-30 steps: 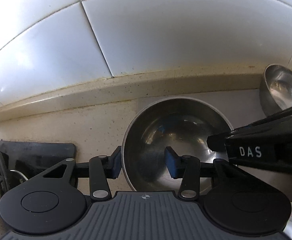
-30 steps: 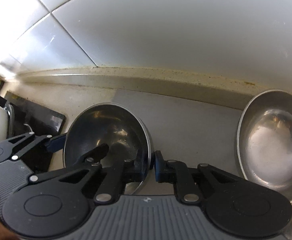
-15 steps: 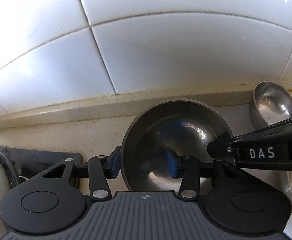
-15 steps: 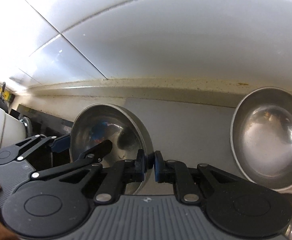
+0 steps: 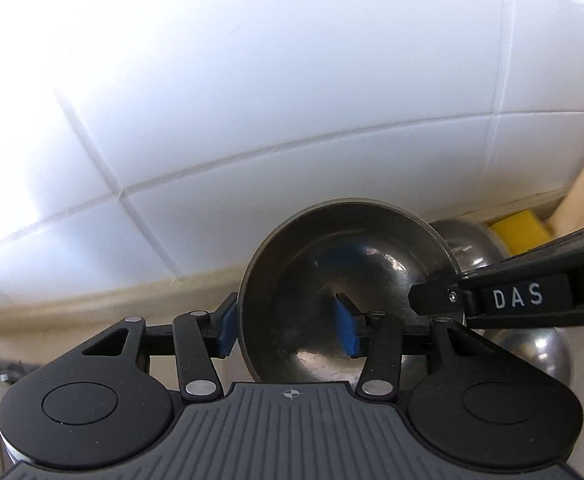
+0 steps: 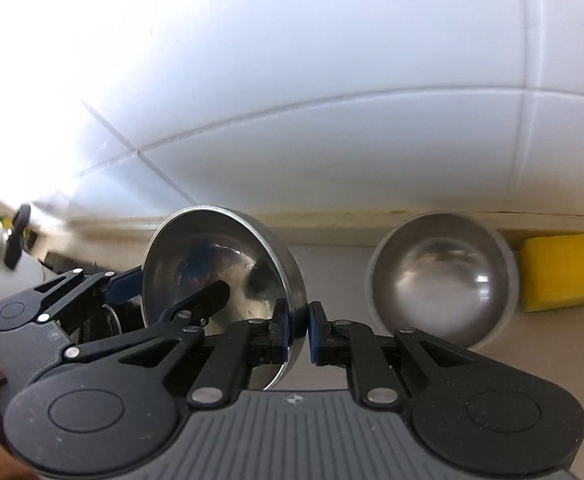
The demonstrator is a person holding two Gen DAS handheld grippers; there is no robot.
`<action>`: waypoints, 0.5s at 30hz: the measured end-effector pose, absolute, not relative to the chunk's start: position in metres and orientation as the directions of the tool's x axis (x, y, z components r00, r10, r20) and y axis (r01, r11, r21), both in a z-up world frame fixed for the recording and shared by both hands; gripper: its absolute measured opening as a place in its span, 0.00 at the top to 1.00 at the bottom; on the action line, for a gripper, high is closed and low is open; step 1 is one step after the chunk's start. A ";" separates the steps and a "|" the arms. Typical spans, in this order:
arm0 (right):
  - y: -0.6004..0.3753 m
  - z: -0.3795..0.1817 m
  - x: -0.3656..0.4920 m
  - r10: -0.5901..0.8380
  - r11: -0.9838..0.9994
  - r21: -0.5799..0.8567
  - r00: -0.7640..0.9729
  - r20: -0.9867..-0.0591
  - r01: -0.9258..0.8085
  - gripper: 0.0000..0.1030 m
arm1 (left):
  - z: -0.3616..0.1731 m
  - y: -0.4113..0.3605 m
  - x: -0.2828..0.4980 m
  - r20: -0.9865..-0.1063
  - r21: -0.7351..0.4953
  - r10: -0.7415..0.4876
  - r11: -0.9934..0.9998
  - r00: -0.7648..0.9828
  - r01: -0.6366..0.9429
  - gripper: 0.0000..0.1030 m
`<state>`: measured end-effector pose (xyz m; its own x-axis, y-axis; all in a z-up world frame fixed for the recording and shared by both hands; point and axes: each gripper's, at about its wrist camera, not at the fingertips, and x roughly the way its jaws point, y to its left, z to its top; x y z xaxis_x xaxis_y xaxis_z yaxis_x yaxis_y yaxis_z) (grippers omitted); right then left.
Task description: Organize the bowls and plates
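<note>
both grippers, left gripper (image 5: 288,330) and right gripper (image 6: 299,334), clamp the steel bowl (image 6: 224,276) mid-frame; level it before nesting into the lower-right bowl (image 6: 441,280).

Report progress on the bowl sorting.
Done: nothing visibly stacked yet. In hand: both hand-held grippers, left and right, clamp one steel bowl's rim, lifted and tilted. Left: a second steel bowl waits on the counter beside a yellow sponge.

left gripper (image 5: 288,330) straddling steel bowl (image 5: 345,304) rim, white tiled wall (image 5: 252,100) behind
</note>
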<state>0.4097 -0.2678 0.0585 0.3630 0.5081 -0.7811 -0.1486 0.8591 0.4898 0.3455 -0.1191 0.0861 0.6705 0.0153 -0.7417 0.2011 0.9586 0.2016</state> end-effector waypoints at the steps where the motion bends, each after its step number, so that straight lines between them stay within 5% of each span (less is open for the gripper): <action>1: -0.275 0.062 0.407 0.503 0.861 0.491 0.376 -0.778 -0.137 1.00 | 0.090 -0.127 0.344 -0.736 0.203 0.005 0.955 0.677 0.214 0.50; 15: -0.351 0.075 0.408 0.407 0.888 0.459 0.450 -0.795 0.008 1.00 | 0.084 -0.205 0.367 -0.720 0.204 -0.088 0.921 0.688 0.332 0.47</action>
<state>0.4078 -0.3508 0.0746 0.4496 0.4068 -0.7952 0.0082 0.8883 0.4591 0.3667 -0.2053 0.0844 0.6882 -0.0879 -0.7202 0.3317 0.9210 0.2045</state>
